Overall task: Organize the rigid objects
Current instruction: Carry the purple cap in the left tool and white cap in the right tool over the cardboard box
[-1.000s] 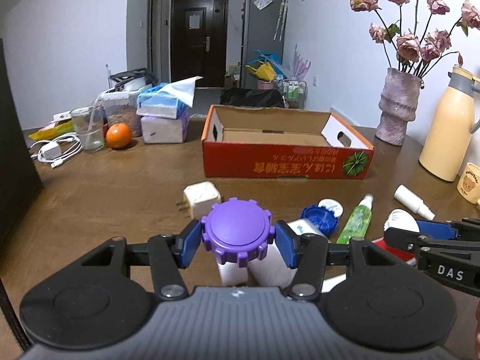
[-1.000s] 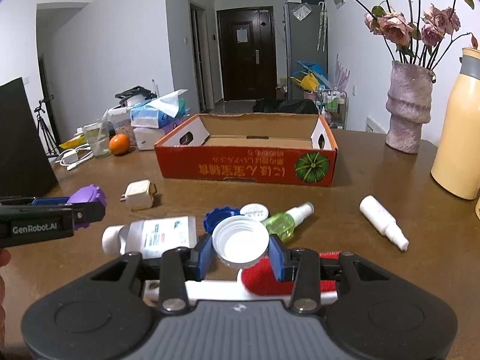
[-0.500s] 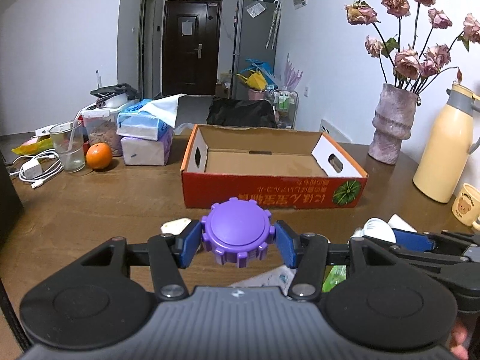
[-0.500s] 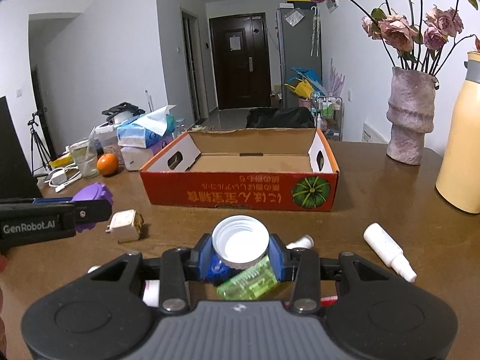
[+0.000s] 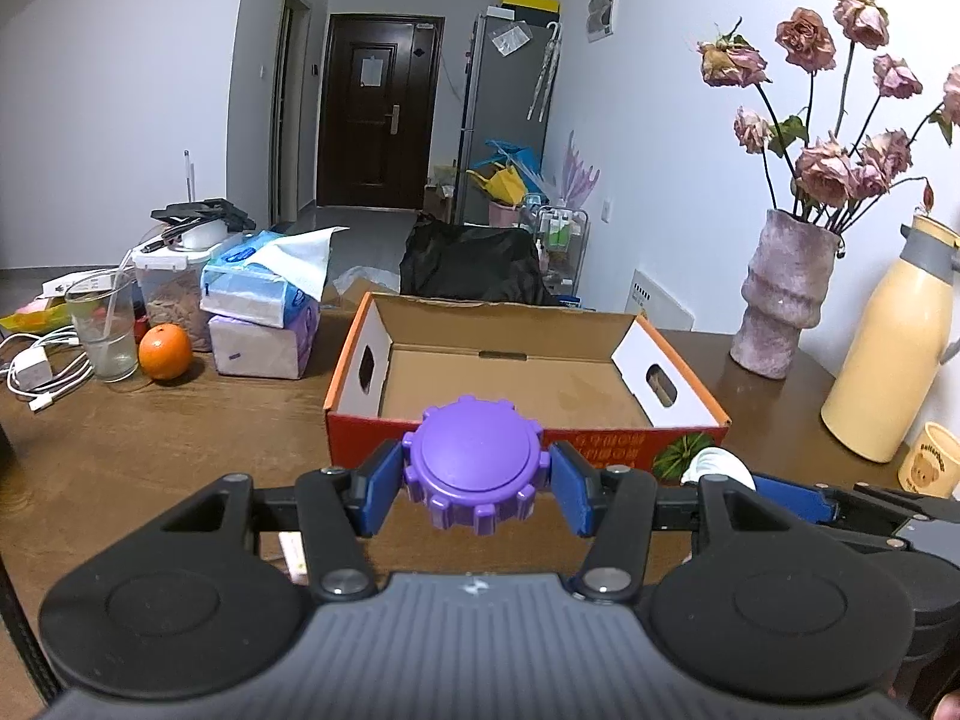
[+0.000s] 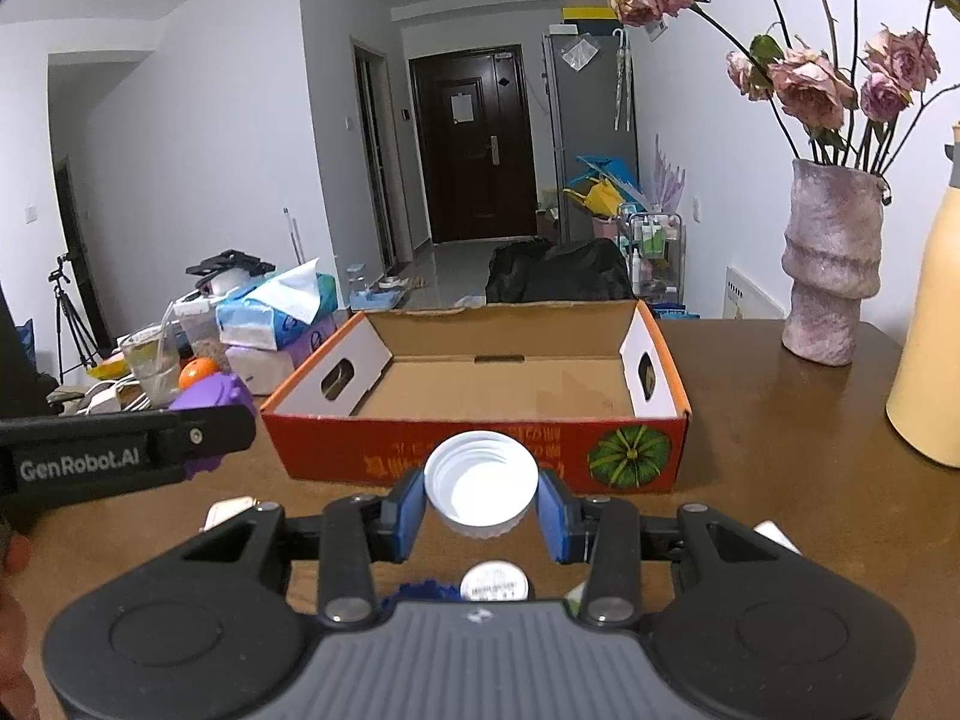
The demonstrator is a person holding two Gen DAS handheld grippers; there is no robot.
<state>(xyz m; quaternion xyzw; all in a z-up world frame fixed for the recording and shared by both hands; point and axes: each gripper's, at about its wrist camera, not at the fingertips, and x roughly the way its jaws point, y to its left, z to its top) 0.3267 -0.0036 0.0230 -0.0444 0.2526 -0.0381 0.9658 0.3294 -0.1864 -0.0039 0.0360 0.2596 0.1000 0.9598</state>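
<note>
My left gripper [image 5: 474, 483] is shut on a purple notched lid [image 5: 473, 463], held just in front of the near wall of the open orange cardboard box [image 5: 522, 441]. The right gripper [image 6: 480, 507] is shut on a white screw cap [image 6: 481, 483], its hollow side facing me, also just short of the box [image 6: 480, 450]. The box floor [image 6: 498, 390] lies bare. From the right wrist view the left gripper [image 6: 204, 438] with the purple lid [image 6: 210, 393] reaches in at the left. In the left wrist view the white cap [image 5: 717, 465] shows at the right.
On the brown table stand a pink vase with dried roses [image 5: 783, 294], a cream flask [image 5: 882, 342] and a small mug [image 5: 930, 468] at the right. Tissue packs [image 5: 264, 312], an orange [image 5: 165, 351], a glass [image 5: 108, 330] and cables [image 5: 42, 369] crowd the left. Small items [image 6: 495, 582] lie under the right gripper.
Both grippers have risen and moved forward toward the box, each still holding its lid. The bottles and lids on the table have slipped below and out of view.
</note>
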